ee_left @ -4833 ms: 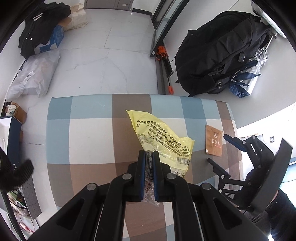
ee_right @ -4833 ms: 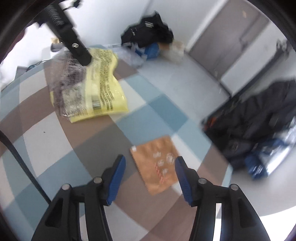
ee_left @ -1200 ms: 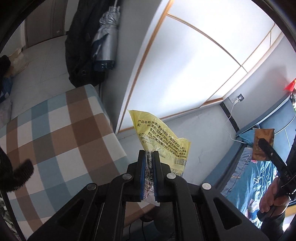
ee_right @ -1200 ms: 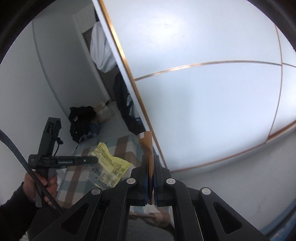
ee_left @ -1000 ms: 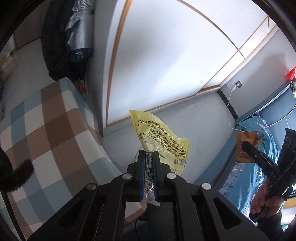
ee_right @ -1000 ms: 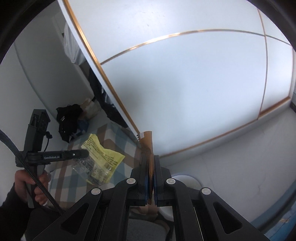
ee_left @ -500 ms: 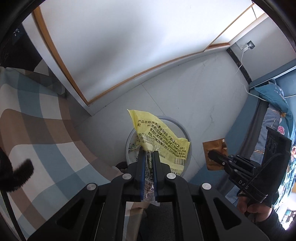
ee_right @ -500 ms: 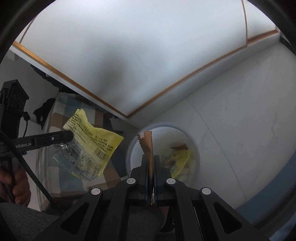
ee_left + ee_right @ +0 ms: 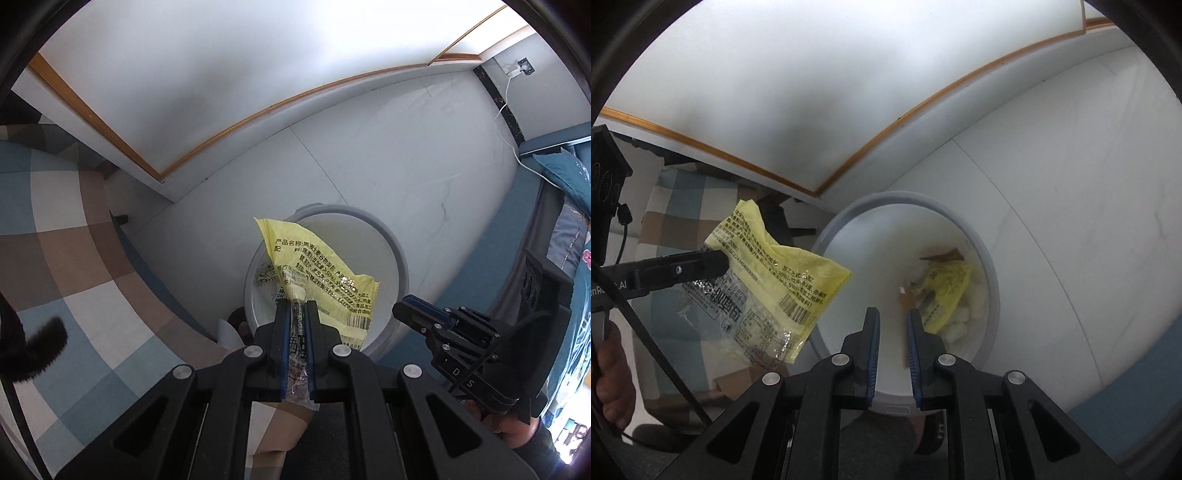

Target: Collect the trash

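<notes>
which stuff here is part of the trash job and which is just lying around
Part of the job:
- yellow wrapper, clamped in the left gripper
- round bin, trash already inside
- right gripper, jaws opening over the bin, nothing between them

Just lying about:
- checked cloth
- white cable
- blue bedding

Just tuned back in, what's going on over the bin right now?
A person is dropping trash into the white bin with a hand-held gripper in each hand. The left hand-held gripper is shut on the yellow wrapper, held over the bin's mouth and not yet let go. The right hand-held gripper is over the bin too; its jaws are opening and nothing clearly shows between them. Other wrappers lie at the bottom of the bin.
</notes>
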A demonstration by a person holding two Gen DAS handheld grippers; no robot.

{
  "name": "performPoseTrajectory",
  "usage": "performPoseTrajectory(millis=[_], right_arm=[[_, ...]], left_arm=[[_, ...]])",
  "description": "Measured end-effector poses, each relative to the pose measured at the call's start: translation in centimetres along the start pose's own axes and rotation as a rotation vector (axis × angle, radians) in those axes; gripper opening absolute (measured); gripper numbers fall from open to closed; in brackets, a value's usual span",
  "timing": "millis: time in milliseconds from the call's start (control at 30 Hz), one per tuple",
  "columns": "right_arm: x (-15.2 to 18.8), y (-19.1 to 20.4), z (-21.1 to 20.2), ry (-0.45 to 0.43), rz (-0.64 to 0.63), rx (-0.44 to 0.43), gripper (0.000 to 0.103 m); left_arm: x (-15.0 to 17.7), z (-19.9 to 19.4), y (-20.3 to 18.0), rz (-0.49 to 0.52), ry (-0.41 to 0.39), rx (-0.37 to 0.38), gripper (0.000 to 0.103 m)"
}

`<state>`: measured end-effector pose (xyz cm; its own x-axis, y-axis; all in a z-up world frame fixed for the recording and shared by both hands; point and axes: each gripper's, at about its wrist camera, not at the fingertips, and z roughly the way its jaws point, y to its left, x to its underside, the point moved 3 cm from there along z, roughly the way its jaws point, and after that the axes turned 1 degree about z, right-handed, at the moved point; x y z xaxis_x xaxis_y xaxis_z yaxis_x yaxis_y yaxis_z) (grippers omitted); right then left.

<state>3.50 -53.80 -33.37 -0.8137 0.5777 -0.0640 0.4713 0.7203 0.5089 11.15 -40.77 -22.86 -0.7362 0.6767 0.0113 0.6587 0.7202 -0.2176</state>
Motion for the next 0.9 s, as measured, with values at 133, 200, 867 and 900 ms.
performPoseTrajectory(millis=[133,200,867,900], right_arm=[[0.0,-1.3,-0.6,-0.026,0.037,0.008,0.022],[0.2,-1.8,-1.3,-0.038,0.05,0.014,0.025],[0.3,-1.0,-5.0,-0.11,0.114,0.0,0.064],[0.3,-0.8,-5.1,-0.112,0.112,-0.002,0.065]], left_arm=[[0.1,0.5,-0.8,-0.017,0.028,0.012,0.004],[0.0,0.8,-1.4,-0.003,0.039,0.0,0.005],[1.7,-3.5,-1.3,0.022,-0.135,-0.063,0.084],[1.8,-4.0,-1.3,0.026,-0.163,-0.072,0.085]])
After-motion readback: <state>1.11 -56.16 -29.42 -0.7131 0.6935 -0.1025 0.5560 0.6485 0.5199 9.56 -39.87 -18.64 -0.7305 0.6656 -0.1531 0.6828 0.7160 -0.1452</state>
